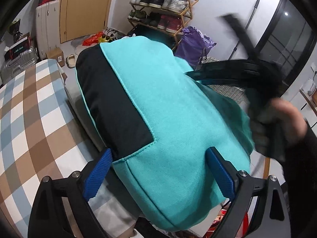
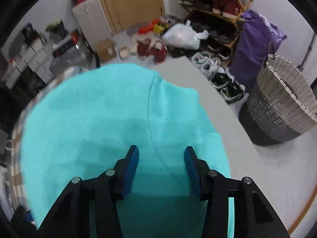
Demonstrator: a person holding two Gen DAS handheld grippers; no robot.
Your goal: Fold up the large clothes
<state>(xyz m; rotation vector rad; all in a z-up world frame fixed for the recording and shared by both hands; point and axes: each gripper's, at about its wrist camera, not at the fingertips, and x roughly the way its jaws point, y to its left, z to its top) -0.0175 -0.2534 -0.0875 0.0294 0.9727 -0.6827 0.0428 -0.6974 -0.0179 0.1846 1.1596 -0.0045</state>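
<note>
Turquoise garment [image 1: 168,109] lies compactly folded on the desk [image 2: 237,138], seemingly nearly done; left gripper [image 1: 158,170] and right gripper [image 2: 161,168] fingers gape, empty, at six o'clock.

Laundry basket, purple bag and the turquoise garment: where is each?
Laundry basket [image 2: 283,101], right wrist view, woven side.
Purple bag [image 2: 255,45], right wrist view, front face.
Turquoise garment [image 1: 168,109], left wrist view, middle of fabric.

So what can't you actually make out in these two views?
- Left wrist view: right gripper motion-blurred; jaw state unreadable.
- Both views: teal garment fills the frame; whether the pads touch it is unclear.
- Right wrist view: checked cloth blurred at the edge.
</note>
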